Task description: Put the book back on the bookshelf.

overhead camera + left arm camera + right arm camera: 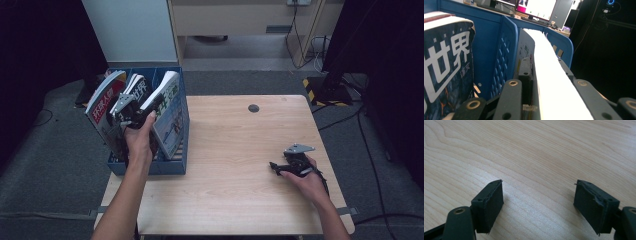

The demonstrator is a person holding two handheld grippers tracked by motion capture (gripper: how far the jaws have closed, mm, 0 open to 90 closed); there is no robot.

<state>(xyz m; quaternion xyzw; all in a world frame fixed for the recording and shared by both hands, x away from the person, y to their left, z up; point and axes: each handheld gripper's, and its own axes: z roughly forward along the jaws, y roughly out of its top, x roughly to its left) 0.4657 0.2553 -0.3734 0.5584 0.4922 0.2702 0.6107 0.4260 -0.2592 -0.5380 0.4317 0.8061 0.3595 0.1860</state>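
A blue file rack (181,150) stands on the table's left end with three books upright in it: a red-and-white magazine (102,102), a dark book (142,87) and a teal-covered one (170,107). My left gripper (125,107) reaches into the rack among them. In the left gripper view its jaws (544,65) are shut on the thick white page edge of a book (549,82). A blue divider (507,45) separates this book from the dark book (446,60) with white characters. My right gripper (274,166) rests on the bare tabletop at the right, open (537,205), with nothing between its pads.
The wooden table (235,135) has a round dark cable hole (253,108) near its far edge. Grey carpet with cables surrounds it, and a black stand with hazard tape (325,90) sits at the far right.
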